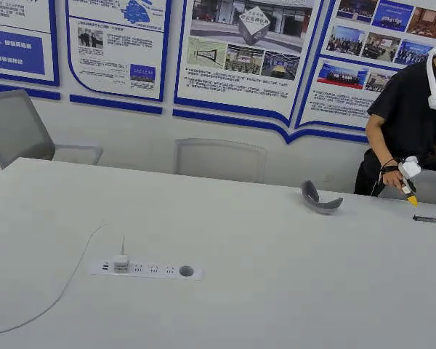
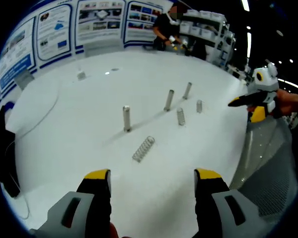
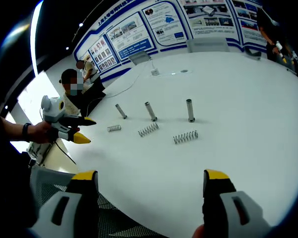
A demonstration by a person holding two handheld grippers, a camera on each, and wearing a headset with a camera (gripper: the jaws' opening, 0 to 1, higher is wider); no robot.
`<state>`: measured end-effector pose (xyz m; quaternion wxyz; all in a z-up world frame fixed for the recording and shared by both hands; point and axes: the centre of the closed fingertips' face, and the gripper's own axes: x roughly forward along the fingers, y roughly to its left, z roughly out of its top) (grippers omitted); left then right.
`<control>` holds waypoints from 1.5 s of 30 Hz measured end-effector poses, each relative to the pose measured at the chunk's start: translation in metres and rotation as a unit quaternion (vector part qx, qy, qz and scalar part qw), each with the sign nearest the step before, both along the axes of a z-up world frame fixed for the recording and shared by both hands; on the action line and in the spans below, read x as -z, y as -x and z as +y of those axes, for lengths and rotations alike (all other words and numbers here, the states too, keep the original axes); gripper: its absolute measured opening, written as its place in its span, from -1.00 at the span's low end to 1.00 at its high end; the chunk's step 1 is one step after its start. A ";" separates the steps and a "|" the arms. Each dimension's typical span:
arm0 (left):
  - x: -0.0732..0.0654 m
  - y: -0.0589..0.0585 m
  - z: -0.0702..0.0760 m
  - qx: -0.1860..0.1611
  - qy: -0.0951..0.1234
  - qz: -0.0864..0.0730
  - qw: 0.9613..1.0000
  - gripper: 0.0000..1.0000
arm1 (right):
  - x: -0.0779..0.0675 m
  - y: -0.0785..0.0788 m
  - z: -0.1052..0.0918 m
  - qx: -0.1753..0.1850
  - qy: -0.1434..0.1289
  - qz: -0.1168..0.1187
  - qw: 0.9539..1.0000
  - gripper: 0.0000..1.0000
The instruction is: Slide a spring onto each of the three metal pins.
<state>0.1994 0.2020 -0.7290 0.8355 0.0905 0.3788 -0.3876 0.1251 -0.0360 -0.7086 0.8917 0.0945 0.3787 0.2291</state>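
- Left gripper point(image 2: 153, 174) holds its jaws spread wide with nothing between them, over the near part of the white table point(image 2: 64, 148).
- Just ahead of those jaws, in the left gripper view, the near spring point(image 2: 143, 148) lies on its side, clear of both tips.
- Beyond it the near pin point(image 2: 126, 119) stands upright. The middle pin point(image 2: 169, 100) and the far pin point(image 2: 187, 90) stand further on, in a row running away to the right.
- The second spring point(image 2: 181, 116) and the third spring point(image 2: 199, 106) rest on the table right of that row, near the two farther pins and touching neither.
- Right gripper point(image 3: 150, 176) is likewise spread wide and empty. In its own view the springs lie between its jaws and the row of pins.
- Count: three pins and three springs. Every spring is loose on the table and all three pins are bare.
- Farthest off, in the head view, a power strip point(image 1: 145, 270) sits in the tabletop, and a grey curved object point(image 1: 321, 199) rests near the far edge.
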 end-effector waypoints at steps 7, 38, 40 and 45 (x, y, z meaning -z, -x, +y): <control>-0.003 -0.001 -0.003 0.007 0.003 0.001 1.000 0.37 | 0.000 0.001 0.000 -0.004 0.002 0.001 1.000 0.77; 0.001 -0.027 -0.020 0.070 -0.013 0.002 0.997 0.30 | -0.001 0.003 -0.006 -0.004 0.012 -0.001 1.000 0.79; 0.003 -0.029 -0.021 0.070 -0.015 0.004 0.997 0.29 | -0.001 0.003 -0.006 -0.005 0.013 0.000 1.000 0.78; 0.008 -0.031 -0.021 0.072 -0.016 0.008 0.997 0.24 | 0.000 0.004 -0.006 -0.005 0.013 0.001 1.000 0.78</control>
